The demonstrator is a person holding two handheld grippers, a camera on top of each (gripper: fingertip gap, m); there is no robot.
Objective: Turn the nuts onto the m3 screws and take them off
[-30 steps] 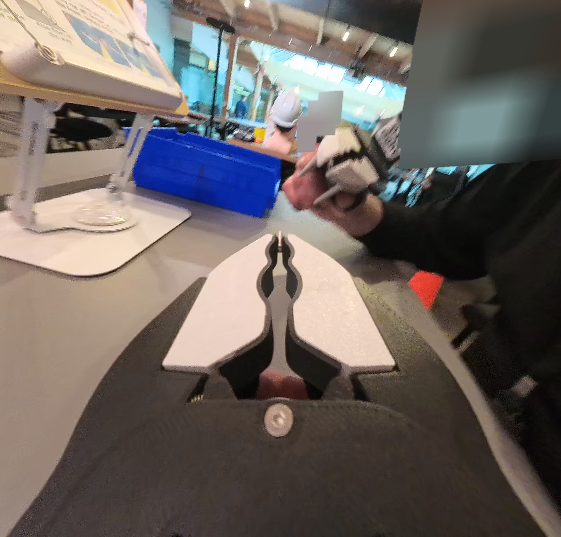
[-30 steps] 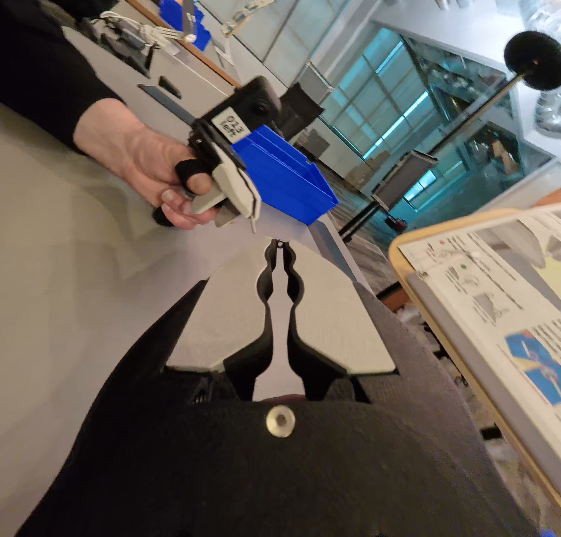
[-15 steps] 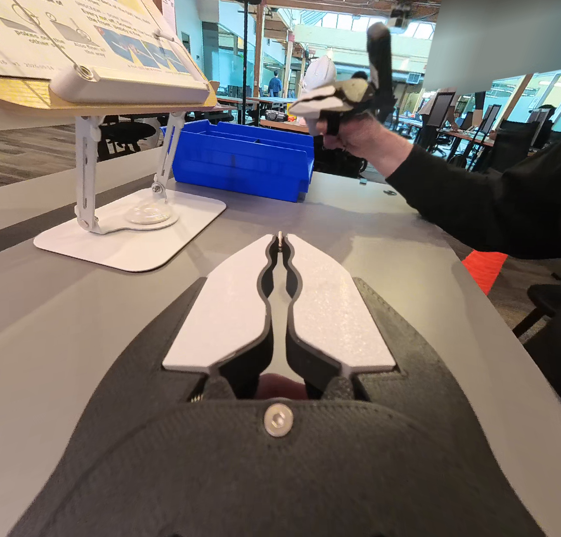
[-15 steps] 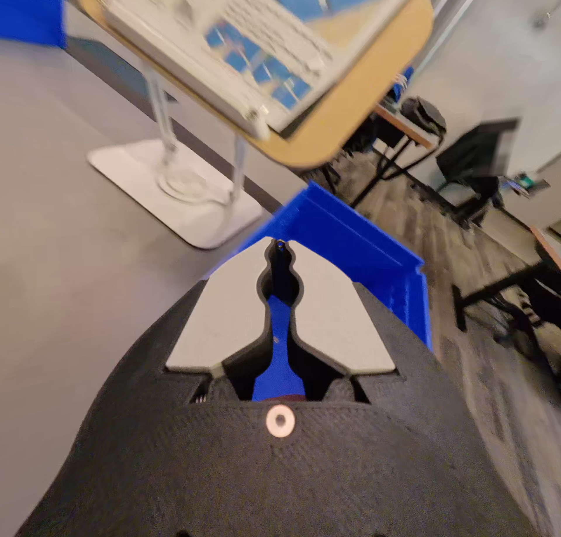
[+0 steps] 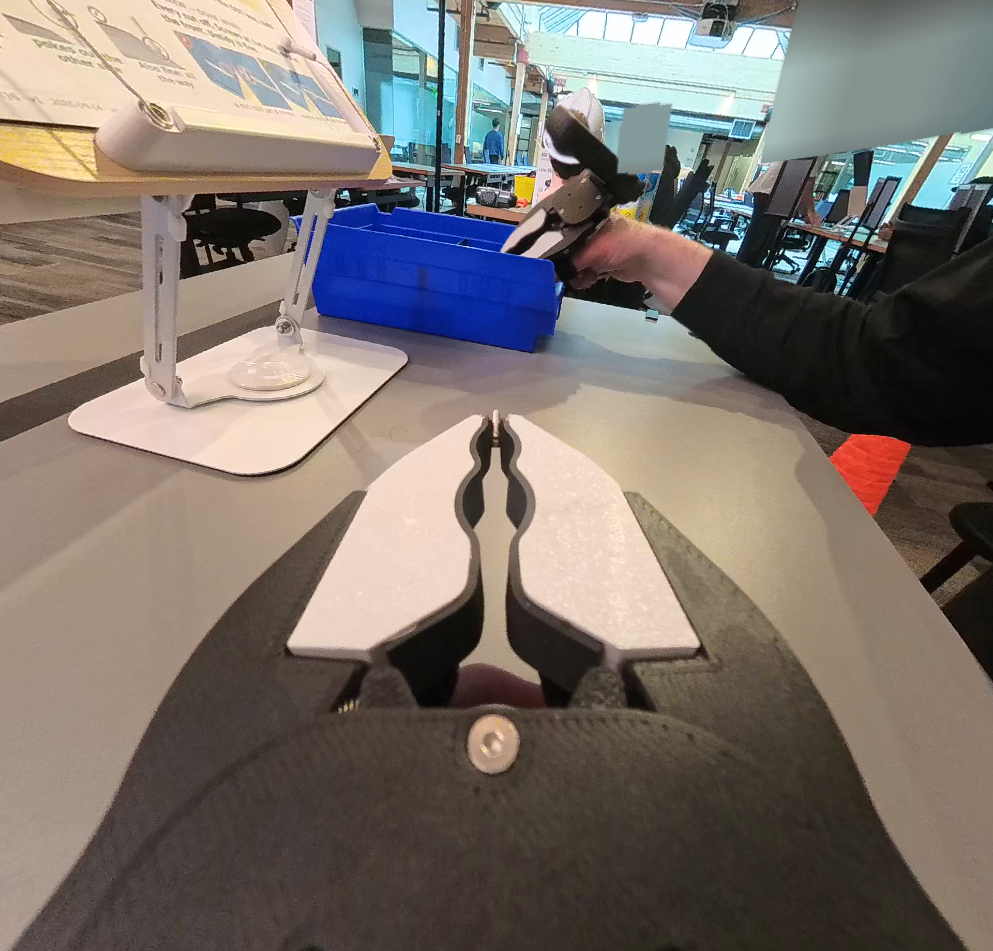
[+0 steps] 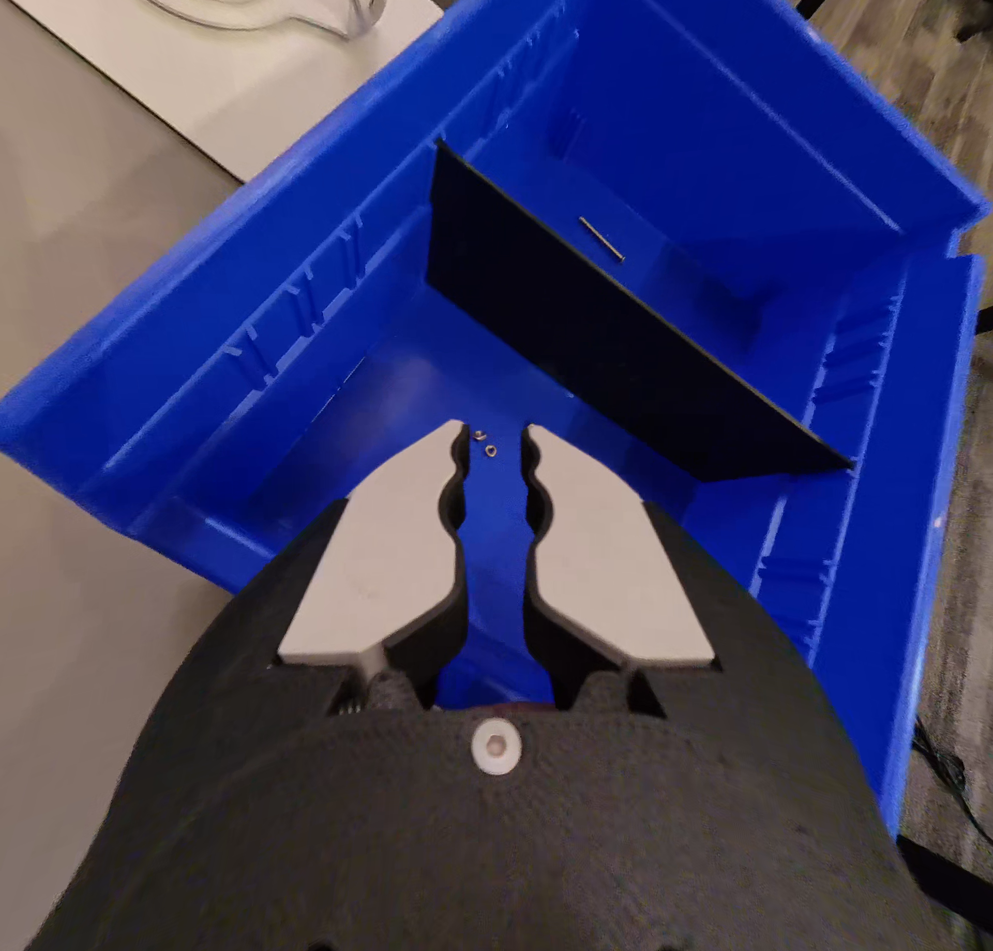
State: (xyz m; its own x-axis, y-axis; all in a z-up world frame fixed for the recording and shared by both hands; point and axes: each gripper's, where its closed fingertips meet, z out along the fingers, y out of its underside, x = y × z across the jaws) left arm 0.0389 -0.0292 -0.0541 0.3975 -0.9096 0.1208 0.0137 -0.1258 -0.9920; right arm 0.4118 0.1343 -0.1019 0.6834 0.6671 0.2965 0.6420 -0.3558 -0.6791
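My left gripper (image 5: 495,424) is shut on a small M3 screw (image 5: 495,426) and holds it upright above the grey table (image 5: 161,522). My right gripper (image 6: 493,433) is open over the near compartment of the blue bin (image 6: 322,291), where two small nuts (image 6: 483,442) lie on the floor just past its fingertips. A thin screw (image 6: 602,238) lies in the far compartment behind the black divider (image 6: 591,334). In the left wrist view the right gripper (image 5: 542,234) points down into the blue bin (image 5: 430,291), held by a hand in a black sleeve.
A white stand (image 5: 236,420) holding an instruction sheet (image 5: 161,65) sits left of the bin; its base also shows in the right wrist view (image 6: 215,65). The table edge runs on the right, with an orange object (image 5: 865,468) on the floor beyond it. The grippers' ends are close to 40 cm from one another.
My right gripper has swung from near the left gripper over to the blue bin, tilted down into it and opened; a nut now lies loose there. My left gripper stays shut on the screw.
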